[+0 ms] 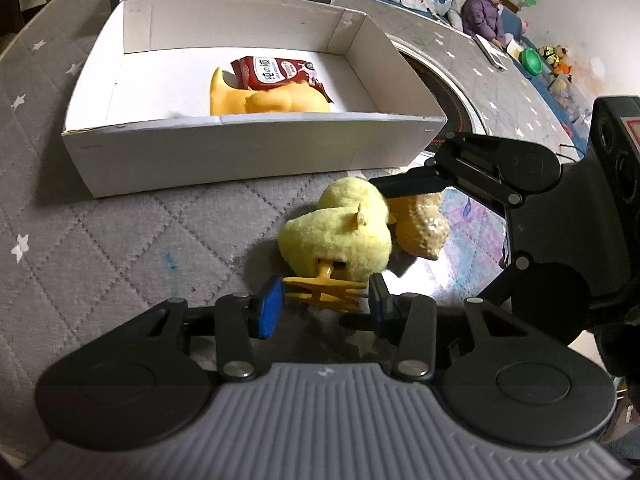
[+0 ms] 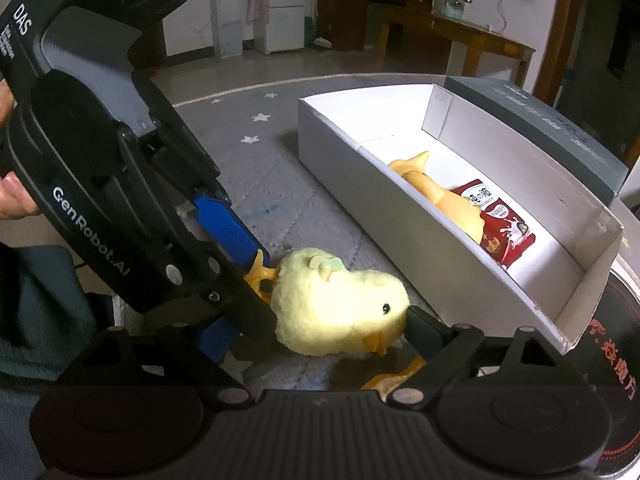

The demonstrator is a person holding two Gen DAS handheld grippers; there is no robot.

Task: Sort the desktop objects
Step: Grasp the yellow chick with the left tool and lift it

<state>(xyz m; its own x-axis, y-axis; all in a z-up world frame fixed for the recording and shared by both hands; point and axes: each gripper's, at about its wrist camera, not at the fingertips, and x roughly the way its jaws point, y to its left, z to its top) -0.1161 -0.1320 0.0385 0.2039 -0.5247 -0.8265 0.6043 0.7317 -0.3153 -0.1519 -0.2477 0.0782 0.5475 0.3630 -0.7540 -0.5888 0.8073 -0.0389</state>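
Observation:
A fluffy yellow plush chick lies on the grey starred cloth in front of the white box. My left gripper is shut on its orange plastic feet, with a blue pad against each side. In the right wrist view my right gripper straddles the chick. Its right finger touches the chick's face, and the blue left finger stands clear behind the left gripper. In the box lie a yellow rubber duck and a red snack packet.
An orange peanut-shaped toy lies right beside the chick. The box's dark grey lid stands behind the box. A round black cooker plate sits to the right of it. A person in a purple jacket sits far behind the table.

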